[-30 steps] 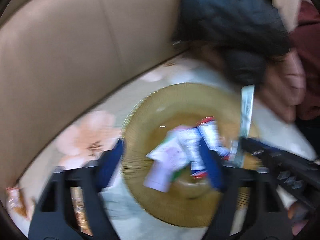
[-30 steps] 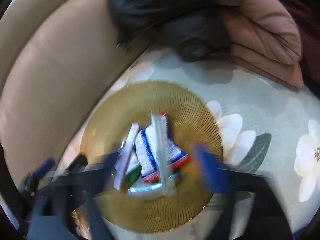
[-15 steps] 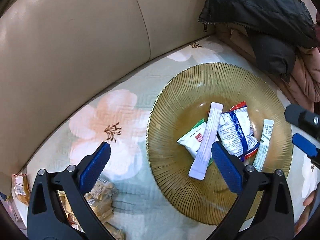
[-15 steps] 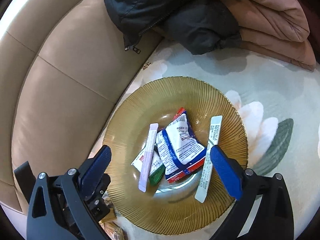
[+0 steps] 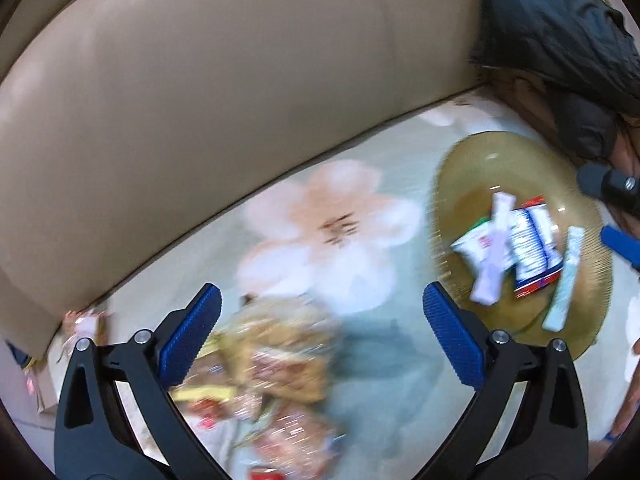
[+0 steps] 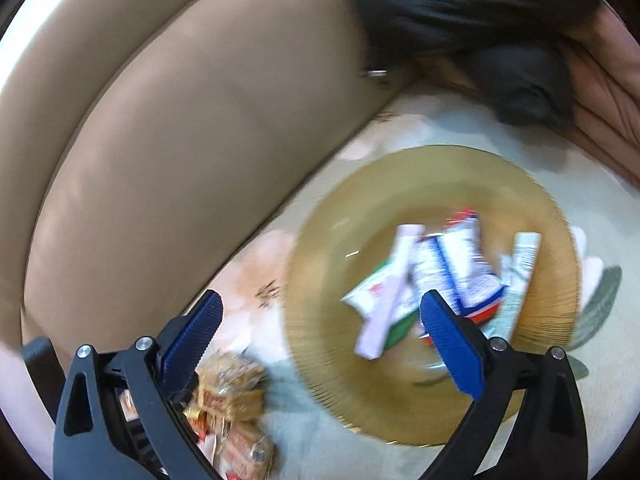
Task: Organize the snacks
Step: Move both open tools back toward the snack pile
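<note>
On the sofa seat's flowered cover, an amber ribbed plate point(image 6: 328, 344) holds several snack packets point(image 6: 452, 272) and two stick sachets. Beside the plate, toward the seat's front edge, lies a blurred heap of gold-wrapped snacks point(image 5: 276, 360). Left gripper point(image 5: 322, 336) hovers over that heap, jaws spread, empty. Right gripper point(image 6: 320, 334) hangs above the plate's rim, jaws likewise spread.

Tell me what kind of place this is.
Probably a home living room. A beige leather sofa with a floral cover on its seat, jackets piled at one end, and a gold plate of snack packets.
</note>
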`<state>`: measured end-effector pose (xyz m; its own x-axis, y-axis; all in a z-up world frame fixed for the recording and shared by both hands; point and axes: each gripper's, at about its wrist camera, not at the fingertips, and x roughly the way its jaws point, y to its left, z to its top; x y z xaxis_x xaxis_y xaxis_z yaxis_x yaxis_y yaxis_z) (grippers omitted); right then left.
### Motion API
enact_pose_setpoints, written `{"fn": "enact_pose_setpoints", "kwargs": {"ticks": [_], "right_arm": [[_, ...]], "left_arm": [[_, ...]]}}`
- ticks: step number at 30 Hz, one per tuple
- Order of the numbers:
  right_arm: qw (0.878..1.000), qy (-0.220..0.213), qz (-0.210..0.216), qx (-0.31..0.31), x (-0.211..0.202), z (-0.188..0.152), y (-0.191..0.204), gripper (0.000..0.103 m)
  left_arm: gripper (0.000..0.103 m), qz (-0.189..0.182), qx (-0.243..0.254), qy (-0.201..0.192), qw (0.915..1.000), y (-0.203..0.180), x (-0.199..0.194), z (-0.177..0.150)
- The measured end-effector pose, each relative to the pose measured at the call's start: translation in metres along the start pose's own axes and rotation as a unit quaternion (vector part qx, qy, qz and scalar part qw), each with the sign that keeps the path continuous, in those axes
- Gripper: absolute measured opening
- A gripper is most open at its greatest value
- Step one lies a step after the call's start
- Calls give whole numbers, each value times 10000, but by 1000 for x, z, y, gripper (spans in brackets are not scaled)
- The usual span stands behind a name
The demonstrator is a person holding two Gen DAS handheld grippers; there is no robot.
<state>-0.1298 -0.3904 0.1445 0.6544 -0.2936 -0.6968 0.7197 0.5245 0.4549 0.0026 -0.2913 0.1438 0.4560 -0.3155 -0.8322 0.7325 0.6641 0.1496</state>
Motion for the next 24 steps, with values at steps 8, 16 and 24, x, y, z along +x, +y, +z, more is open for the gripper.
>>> {"fn": "enact_pose_setpoints", "kwargs": {"ticks": [8,16,24], "right_arm": [[9922,554,199,-1095,19,-46,72,98],[9681,1019,436,-2246,36,-90,122,98],[9351,1558,40,-3183,64,-140,146,98]], "left_arm": [[100,487,-681,7,9965,98,-26,-45],[100,816,-1402,63,9867,173,-47,-104],[100,784,-1532,373,9844,191,-30,-162]]}}
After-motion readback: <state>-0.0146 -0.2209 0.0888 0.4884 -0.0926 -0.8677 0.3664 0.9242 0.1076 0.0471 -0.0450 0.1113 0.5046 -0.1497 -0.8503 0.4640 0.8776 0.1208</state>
